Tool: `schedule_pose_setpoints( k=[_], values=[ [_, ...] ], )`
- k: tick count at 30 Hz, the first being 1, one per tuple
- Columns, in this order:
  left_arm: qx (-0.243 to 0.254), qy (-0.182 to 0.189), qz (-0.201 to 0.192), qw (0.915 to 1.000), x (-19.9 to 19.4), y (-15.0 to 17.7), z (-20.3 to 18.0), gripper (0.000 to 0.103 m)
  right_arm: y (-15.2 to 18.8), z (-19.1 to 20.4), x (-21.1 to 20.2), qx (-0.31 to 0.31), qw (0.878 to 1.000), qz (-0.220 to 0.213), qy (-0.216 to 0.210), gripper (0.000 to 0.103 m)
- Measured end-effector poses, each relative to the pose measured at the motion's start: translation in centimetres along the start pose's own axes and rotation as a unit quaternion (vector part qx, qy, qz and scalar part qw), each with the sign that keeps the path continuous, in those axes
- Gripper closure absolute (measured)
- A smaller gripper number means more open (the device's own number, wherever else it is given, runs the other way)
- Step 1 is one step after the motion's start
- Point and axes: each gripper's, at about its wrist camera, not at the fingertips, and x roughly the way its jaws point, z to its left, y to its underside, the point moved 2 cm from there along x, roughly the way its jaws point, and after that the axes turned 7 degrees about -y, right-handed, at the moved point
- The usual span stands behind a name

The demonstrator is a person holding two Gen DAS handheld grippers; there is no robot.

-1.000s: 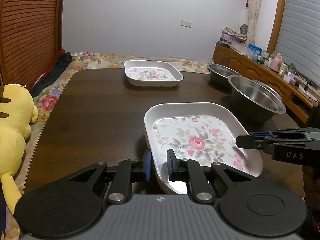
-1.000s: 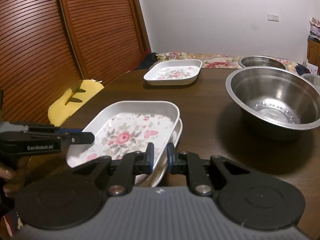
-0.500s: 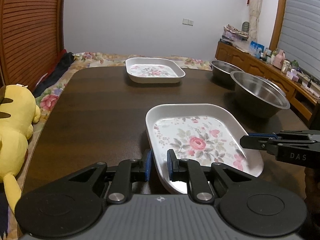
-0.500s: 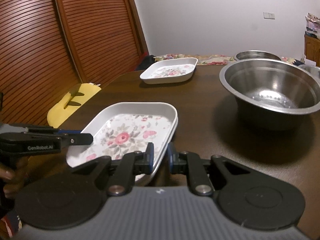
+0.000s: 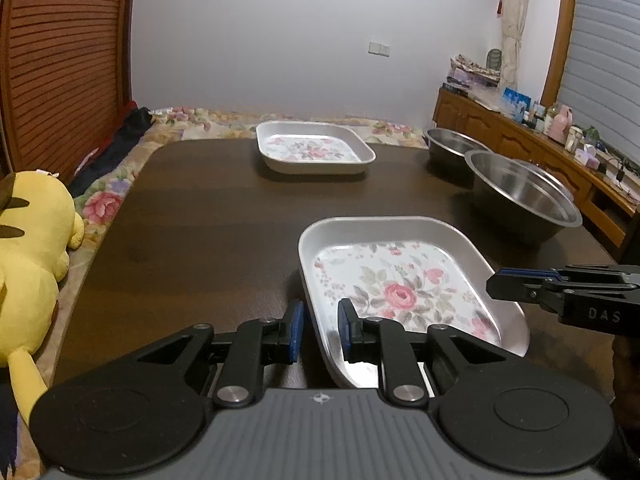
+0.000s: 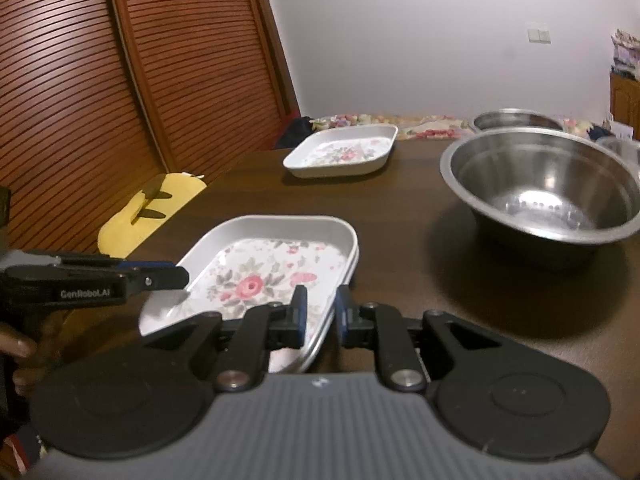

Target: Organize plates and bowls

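A white floral plate (image 5: pixel 400 280) (image 6: pixel 264 268) lies at the near side of the dark table (image 5: pixel 208 220). It rests nested on a second plate whose rim (image 6: pixel 353 268) shows just beneath. My left gripper (image 5: pixel 320 330) is shut on the plate's left rim, one finger outside and one inside. On the opposite rim my right gripper (image 6: pixel 319 316) is shut the same way. Each gripper shows in the other's view: the right gripper (image 5: pixel 494 280), the left gripper (image 6: pixel 176 278). Another floral plate (image 5: pixel 314 148) (image 6: pixel 344 152) sits at the far side.
A large steel bowl (image 5: pixel 520 196) (image 6: pixel 548 188) stands right of the plates, a smaller steel bowl (image 5: pixel 452 144) behind it. A yellow plush toy (image 5: pixel 28 248) lies off the table's left edge. A cluttered wooden sideboard (image 5: pixel 520 128) runs along the right wall.
The held plate sat offset over the lower plate a second ago. It has shifted right and now lies lined up on it. Both grippers keep the same hold.
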Motion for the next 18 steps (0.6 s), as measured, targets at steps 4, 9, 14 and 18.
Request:
schedule_pose_setpoints(
  k=[4, 9, 14, 18],
  values=[
    [0.0, -0.002, -0.008, 1.0, -0.3, -0.7, 0.2, 0.081, -1.1, 0.4, -0.6, -0.015, 1.0, -0.009, 0.003, 0.085],
    [0.009, -0.001, -0.022, 0.9997, -0.6, -2.2, 0.4, 0.081, -2.8, 0.7, -1.2, -0.03, 0.999, -0.014, 0.001, 0.085],
    [0.02, 0.0, -0.039, 0.999, -0.8, -3.9, 0.4, 0.077, -4.8, 0.9, -1.5, -0.04, 0.999, -0.024, 0.002, 0.085],
    [0.035, 0.001, -0.048, 0.9982, -0.6, -5.2, 0.2, 0.067, -6.9, 0.6, -1.5, -0.042, 0.999, -0.031, -0.003, 0.085]
  ],
)
